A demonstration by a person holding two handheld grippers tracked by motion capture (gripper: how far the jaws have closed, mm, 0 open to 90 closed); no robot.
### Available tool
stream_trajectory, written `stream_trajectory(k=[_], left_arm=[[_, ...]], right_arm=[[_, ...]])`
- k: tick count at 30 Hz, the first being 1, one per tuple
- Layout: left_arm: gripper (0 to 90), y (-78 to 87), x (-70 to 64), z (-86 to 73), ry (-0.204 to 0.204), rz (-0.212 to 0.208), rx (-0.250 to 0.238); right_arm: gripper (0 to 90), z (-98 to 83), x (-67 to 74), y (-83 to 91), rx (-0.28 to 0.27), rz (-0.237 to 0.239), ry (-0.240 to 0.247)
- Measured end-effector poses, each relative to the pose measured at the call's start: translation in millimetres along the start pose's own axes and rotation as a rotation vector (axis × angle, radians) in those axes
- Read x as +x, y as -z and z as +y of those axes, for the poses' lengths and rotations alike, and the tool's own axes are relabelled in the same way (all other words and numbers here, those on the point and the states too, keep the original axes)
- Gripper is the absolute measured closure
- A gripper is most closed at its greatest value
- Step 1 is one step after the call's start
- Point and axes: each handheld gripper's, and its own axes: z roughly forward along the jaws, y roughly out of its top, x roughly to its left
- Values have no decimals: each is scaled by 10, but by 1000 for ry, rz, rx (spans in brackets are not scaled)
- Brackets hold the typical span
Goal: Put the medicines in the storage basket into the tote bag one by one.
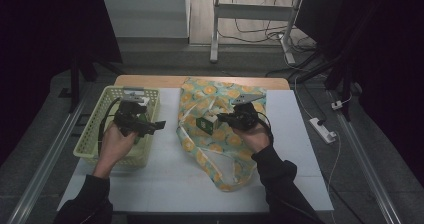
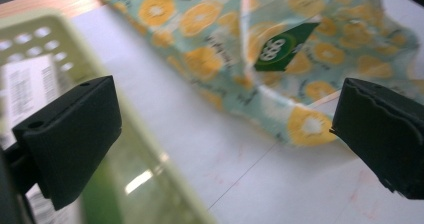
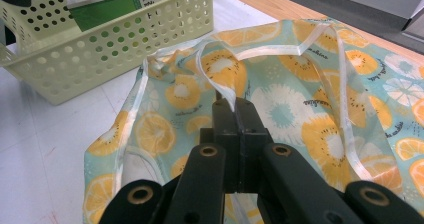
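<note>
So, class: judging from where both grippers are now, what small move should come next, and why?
Probably the left gripper lowers into the basket to take the green box: its jaws are open with nothing between them, while the right gripper is shut on the bag edge, holding it open.

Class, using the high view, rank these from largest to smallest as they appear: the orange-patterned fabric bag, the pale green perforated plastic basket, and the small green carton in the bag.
1. Orange-patterned fabric bag
2. Pale green perforated plastic basket, fairly close behind the bag
3. Small green carton, clearly smallest
</note>
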Motion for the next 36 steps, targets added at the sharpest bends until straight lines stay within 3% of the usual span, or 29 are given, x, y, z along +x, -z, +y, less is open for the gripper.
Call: stream_trajectory(k=[6, 11, 16, 24, 29, 36], left_arm=[[0, 137, 125, -86, 38, 68, 5], [0, 177, 238, -167, 59, 125, 40], [0, 131, 357, -278, 96, 165, 99], [3, 10, 501, -396, 142, 187, 175], [71, -68, 497, -412, 136, 223, 237], [259, -95, 471, -408, 161, 257, 289]], right_arm=[[894, 3, 0, 10, 2, -3, 3], [894, 0, 0, 4, 3, -4, 2], [894, 1, 3, 5, 4, -3, 3], [894, -8, 2, -12, 11, -1, 1], [894, -8, -2, -7, 8, 0, 1], [894, -8, -3, -4, 9, 0, 1]])
